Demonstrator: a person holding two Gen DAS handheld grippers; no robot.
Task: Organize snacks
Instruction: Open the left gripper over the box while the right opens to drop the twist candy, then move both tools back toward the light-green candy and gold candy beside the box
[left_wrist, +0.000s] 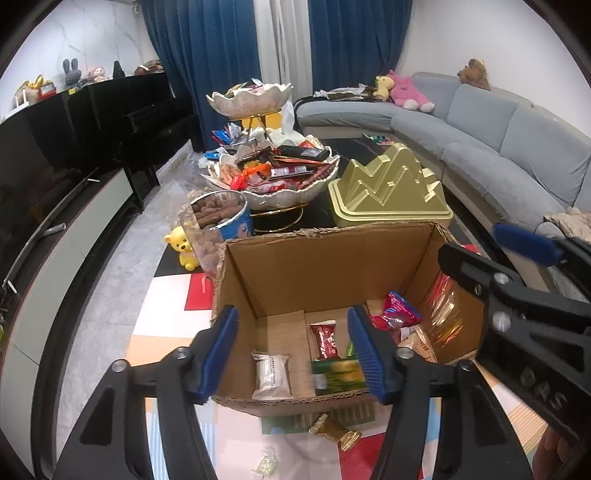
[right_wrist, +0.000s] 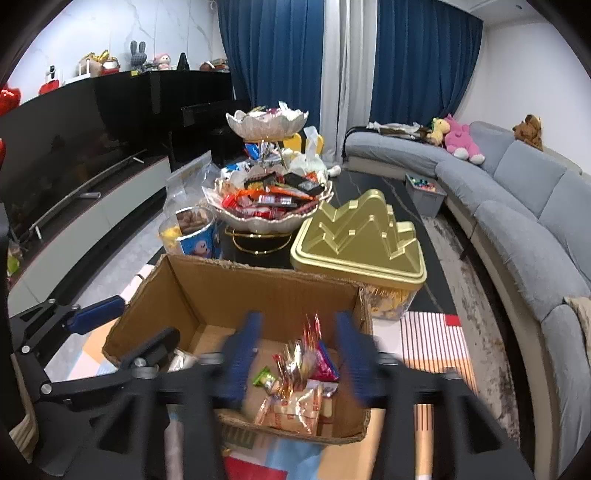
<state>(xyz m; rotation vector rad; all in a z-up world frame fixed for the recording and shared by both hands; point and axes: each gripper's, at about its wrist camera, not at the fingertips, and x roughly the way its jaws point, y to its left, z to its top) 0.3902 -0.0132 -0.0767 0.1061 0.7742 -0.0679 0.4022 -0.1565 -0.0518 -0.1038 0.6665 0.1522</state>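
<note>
We see the left gripper (left_wrist: 293, 352) at the lower centre of its view, blue pads released and empty above the open brown cardboard box (left_wrist: 325, 251). On the box floor, from left to right, lie a white wrapped snack (left_wrist: 272, 374), a blurred green packet (left_wrist: 338, 373) and a red wrapper (left_wrist: 327, 339). In the right wrist view, the right gripper (right_wrist: 299, 354) also stands released over a crinkly gold-and-red snack bag (right_wrist: 295, 398).

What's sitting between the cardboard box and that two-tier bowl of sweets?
A gold mountain-shaped tin and a blue tub of biscuits stand between the cardboard box and the tiered bowl; both wrist views show it.
</note>
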